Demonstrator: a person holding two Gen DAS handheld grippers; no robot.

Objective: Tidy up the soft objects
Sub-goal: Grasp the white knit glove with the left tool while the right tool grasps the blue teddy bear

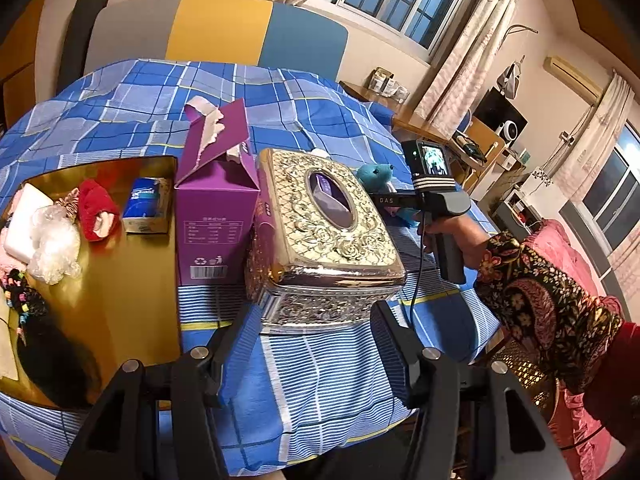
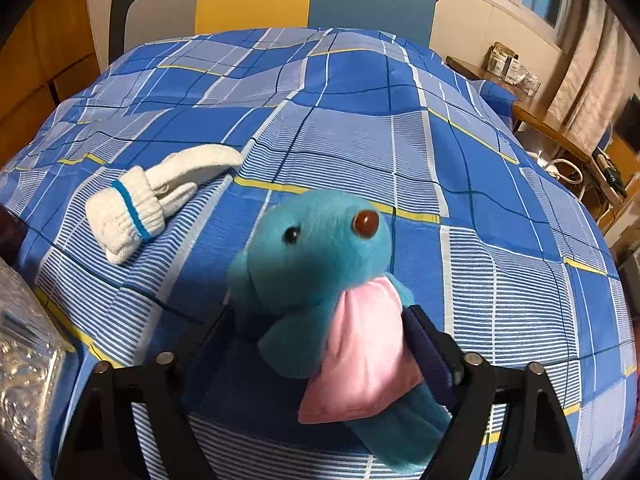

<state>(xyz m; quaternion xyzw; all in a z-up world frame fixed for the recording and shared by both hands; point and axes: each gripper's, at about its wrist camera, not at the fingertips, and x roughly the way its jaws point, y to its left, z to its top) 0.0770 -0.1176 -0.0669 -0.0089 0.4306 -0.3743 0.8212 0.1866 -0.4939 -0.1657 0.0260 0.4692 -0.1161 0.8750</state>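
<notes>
A teal plush toy (image 2: 316, 240) with a pink cloth patch lies on the blue plaid bedspread (image 2: 400, 120). My right gripper (image 2: 316, 320) is shut on its body, with the right finger (image 2: 430, 348) pressed into the pink patch. A white knit glove (image 2: 160, 196) with a blue band lies to the toy's left. In the left wrist view the same toy (image 1: 374, 174) peeks out behind an ornate gold tissue box (image 1: 324, 232). My left gripper (image 1: 308, 340) hangs open just in front of that box with nothing between its fingers.
A gold tray (image 1: 120, 288) at the left holds a red knit item (image 1: 96, 212), a white block (image 1: 22, 224), crumpled plastic (image 1: 56, 244) and a tissue pack (image 1: 146, 204). An open purple carton (image 1: 218, 208) stands between the tray and the tissue box. A person's patterned sleeve (image 1: 532, 300) reaches in from the right.
</notes>
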